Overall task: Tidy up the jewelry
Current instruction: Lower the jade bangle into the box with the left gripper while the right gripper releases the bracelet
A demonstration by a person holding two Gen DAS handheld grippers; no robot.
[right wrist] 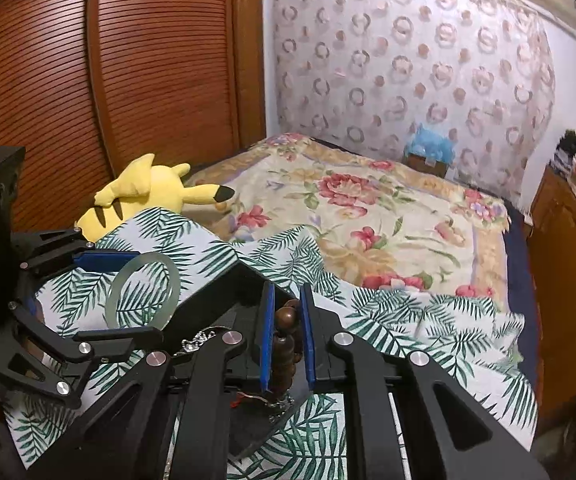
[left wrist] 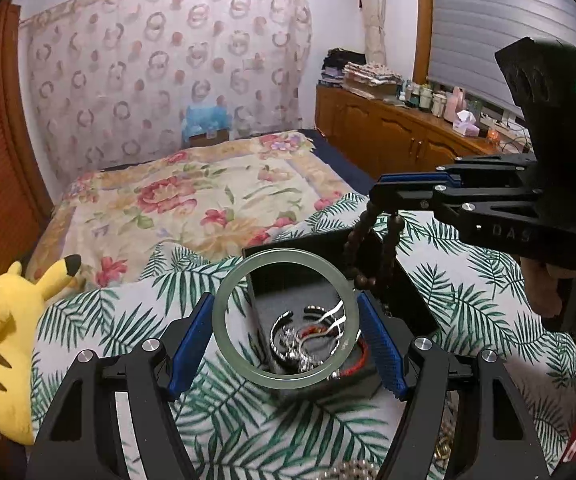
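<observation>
My left gripper (left wrist: 286,320) is shut on a pale green jade bangle (left wrist: 224,292), held upright just above an open black jewelry box (left wrist: 419,304); the bangle also shows in the right wrist view (right wrist: 114,298). Inside the box lie silver bangles (left wrist: 284,330), a red cord bracelet (left wrist: 361,354) and chains. My right gripper (right wrist: 286,320) is shut on a brown wooden bead bracelet (right wrist: 286,344); in the left wrist view the gripper (left wrist: 375,196) holds the beads (left wrist: 361,248) dangling over the box's back edge.
The box sits on a palm-leaf cloth (left wrist: 467,280) at the foot of a floral bed (left wrist: 192,192). A yellow plush toy (left wrist: 4,320) lies at the left. A pearl strand (left wrist: 351,470) lies near the front edge. A wooden dresser (left wrist: 399,136) stands right.
</observation>
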